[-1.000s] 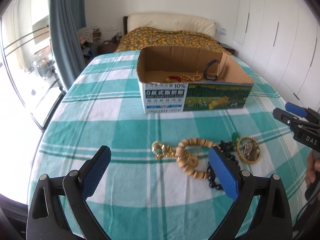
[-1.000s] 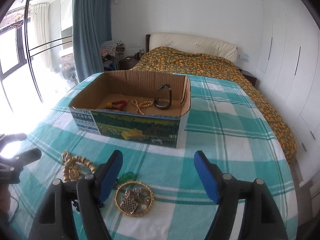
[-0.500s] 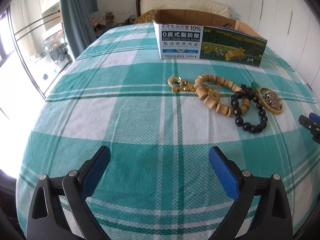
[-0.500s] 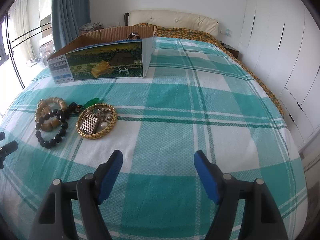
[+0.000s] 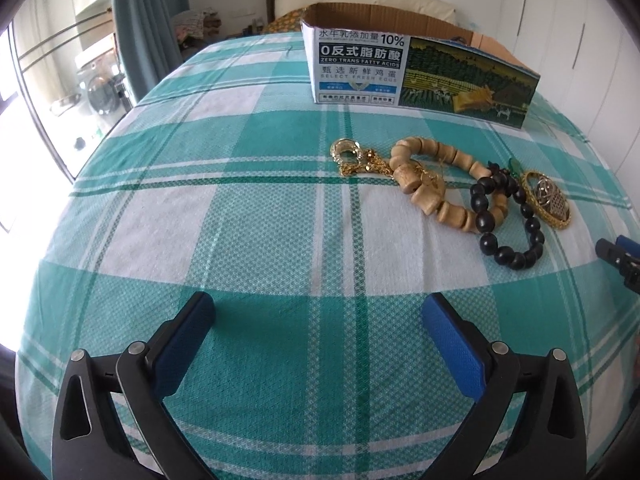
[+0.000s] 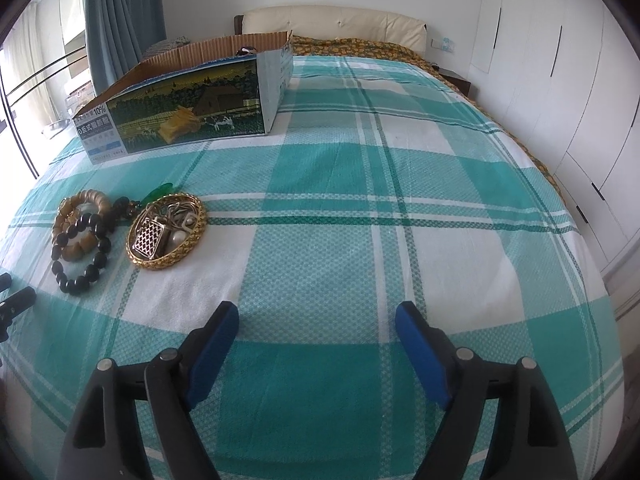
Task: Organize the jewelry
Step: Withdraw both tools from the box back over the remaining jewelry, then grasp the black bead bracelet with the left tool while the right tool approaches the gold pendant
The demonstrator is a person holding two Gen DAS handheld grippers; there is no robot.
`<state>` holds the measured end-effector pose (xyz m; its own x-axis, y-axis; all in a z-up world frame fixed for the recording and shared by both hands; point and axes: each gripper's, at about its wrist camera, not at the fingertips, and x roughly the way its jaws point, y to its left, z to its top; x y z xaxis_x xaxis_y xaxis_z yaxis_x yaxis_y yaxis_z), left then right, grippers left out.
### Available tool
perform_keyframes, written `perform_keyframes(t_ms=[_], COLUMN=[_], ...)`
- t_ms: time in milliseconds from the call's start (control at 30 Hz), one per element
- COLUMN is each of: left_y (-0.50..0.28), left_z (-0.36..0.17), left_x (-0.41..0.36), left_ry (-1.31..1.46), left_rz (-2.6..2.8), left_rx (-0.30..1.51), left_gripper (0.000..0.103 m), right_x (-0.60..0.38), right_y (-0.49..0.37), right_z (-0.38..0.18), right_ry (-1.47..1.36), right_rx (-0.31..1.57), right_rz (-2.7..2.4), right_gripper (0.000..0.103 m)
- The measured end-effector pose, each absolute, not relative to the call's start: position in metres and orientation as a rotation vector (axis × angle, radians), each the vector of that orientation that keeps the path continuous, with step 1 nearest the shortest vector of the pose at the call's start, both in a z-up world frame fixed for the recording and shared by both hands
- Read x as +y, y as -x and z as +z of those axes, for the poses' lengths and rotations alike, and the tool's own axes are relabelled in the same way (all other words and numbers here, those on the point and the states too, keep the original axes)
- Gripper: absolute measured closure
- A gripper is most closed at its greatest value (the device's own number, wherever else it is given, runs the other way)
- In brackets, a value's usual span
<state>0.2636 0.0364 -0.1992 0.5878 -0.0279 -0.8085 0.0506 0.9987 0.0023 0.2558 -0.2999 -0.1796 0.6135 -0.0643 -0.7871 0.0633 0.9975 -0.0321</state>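
- Left claw (image 5: 318,322): jaws spread wide, empty, low over the bed (image 5: 240,216).
- Gold chain (image 5: 356,158), wooden bracelet (image 5: 436,184), black bead bracelet (image 5: 508,220), gold dish (image 5: 550,200) — all loose at 1 o'clock; unsorted.
- Box (image 5: 420,68) at 12 o'clock; contents mostly hidden.
- Right claw (image 6: 316,328): spread, empty — much left, I judge.
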Motion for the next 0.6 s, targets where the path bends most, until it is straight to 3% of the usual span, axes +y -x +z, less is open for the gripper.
perform_keyframes(t_ms=[300,433,600], left_y=[-0.264,-0.2644,-0.2634], left_z=[-0.1987,-0.1987,-0.1989], left_x=[0.0362,0.0357,0.0366], left_ry=[-0.026,-0.026,-0.023], left_rz=[-0.044,-0.043,-0.041], left_rx=[0.941,0.942,0.941], left_gripper=[0.0,0.0,0.0], right_x=[-0.2995,-0.297,-0.2979], right_y=[-0.2559,-0.2582,-0.2592], right_z=[-0.1796,-0.181,-0.1814], right_ry=[0.003,0.012,0.007], right_rx=[0.909,0.918,0.919], right_rz=[-0.073,-0.055,-0.053], right_gripper=[0.019,0.012,0.01])
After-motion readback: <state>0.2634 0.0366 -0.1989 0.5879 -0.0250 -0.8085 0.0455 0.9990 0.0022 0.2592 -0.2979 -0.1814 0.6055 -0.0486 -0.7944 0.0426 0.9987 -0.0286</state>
